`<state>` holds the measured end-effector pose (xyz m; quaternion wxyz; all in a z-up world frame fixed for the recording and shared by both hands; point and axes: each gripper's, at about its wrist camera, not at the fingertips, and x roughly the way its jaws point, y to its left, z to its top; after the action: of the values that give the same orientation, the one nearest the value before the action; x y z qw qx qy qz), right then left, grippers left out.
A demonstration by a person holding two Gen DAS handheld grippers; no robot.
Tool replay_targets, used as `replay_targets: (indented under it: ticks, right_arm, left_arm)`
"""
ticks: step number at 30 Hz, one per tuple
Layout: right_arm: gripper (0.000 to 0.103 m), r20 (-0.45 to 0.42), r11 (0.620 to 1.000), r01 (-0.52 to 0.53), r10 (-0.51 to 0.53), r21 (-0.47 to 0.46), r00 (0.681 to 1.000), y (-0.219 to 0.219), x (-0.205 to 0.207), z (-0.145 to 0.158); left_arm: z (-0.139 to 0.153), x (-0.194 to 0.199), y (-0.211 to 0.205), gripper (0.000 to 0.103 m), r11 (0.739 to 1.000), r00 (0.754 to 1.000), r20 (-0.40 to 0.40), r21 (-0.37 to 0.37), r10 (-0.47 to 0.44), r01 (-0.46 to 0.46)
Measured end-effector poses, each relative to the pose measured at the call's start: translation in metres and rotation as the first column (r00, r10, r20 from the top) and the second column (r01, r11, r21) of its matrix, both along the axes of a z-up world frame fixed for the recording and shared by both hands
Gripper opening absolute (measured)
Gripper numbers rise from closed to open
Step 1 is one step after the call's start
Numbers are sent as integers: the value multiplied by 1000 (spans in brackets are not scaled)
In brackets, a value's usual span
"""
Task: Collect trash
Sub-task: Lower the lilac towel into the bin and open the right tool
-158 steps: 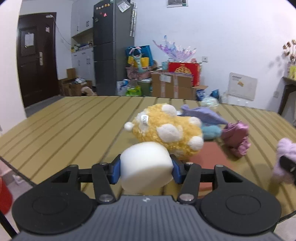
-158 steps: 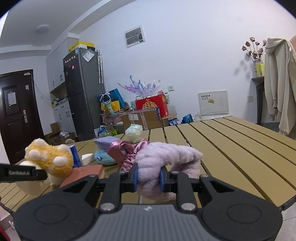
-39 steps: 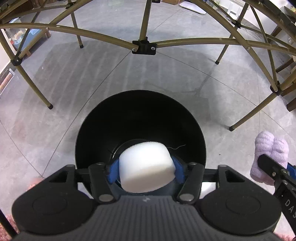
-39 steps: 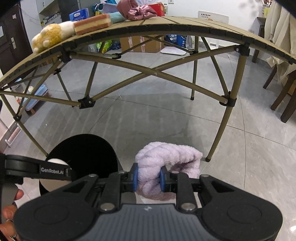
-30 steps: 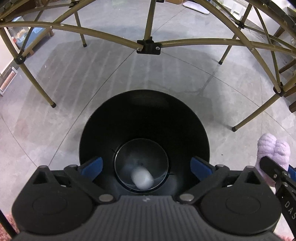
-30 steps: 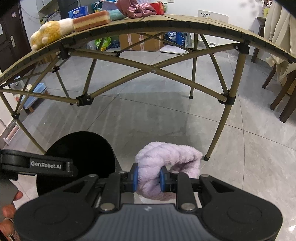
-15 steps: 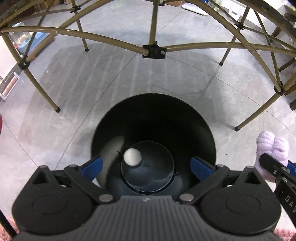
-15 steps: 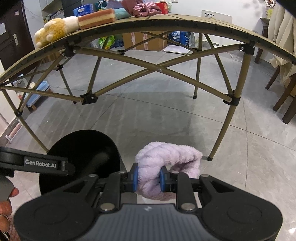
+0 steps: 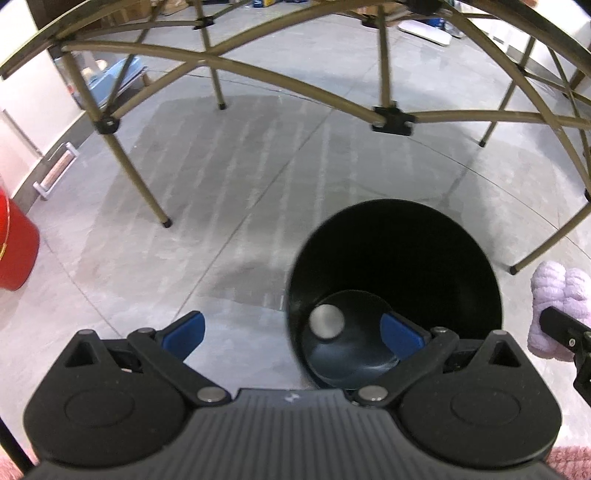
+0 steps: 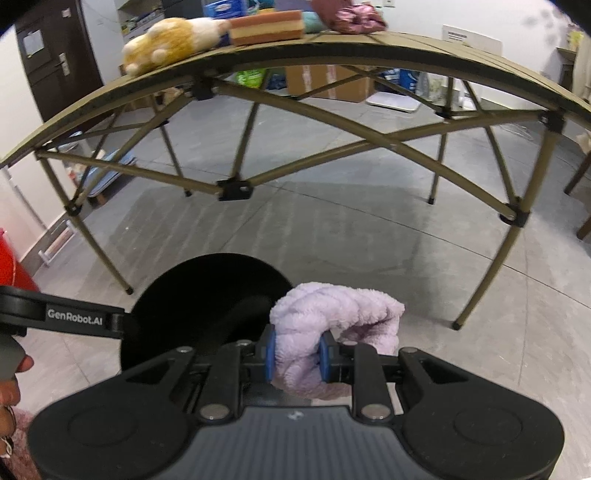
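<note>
- Hovering beside the black bin, the left gripper has its blue pads spread wide with nothing between them; from this view the bin mouth sits at about three o'clock of the pads' midpoint, one pad overlapping the rim.
- A pale rounded lump lies on the bin's dark floor, toward its seven o'clock side (blurred, so its material is hard to tell).
- The right gripper pinches a lilac fluffy cloth tight between its pads; the cloth bulges out above and to the two o'clock side of the grip.
- In the right wrist view the bin lies at about ten o'clock of that cloth, just beside it, not yet under it.
- Step in hand, as I judge it: one piece is in, and the cloth is the next to go.
- The next move calls for carrying the right gripper over the bin mouth before its pads part, so the cloth falls inside rather than onto the tiled floor.
- The cloth looks soft, thick and ribbed like terry; the bin is smooth, round and tapering.
- On the slatted folding table wait a yellow plush toy, a layered sponge block and a crumpled pink fabric.
</note>
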<state>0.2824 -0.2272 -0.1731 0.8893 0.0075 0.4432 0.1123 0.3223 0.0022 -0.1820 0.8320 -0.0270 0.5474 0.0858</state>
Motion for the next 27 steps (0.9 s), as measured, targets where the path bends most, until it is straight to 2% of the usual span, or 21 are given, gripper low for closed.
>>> replay_targets:
  ticks: [13, 27]
  right_arm:
    - [22, -50, 992, -126, 127, 32, 991, 63, 9, -6]
    - [22, -141, 986, -168, 168, 9, 976, 112, 25, -33]
  left_arm:
    - [8, -16, 52, 103, 997, 997, 18, 7, 74, -74]
    - [6, -30, 99, 103, 988, 988, 5, 7, 156, -156]
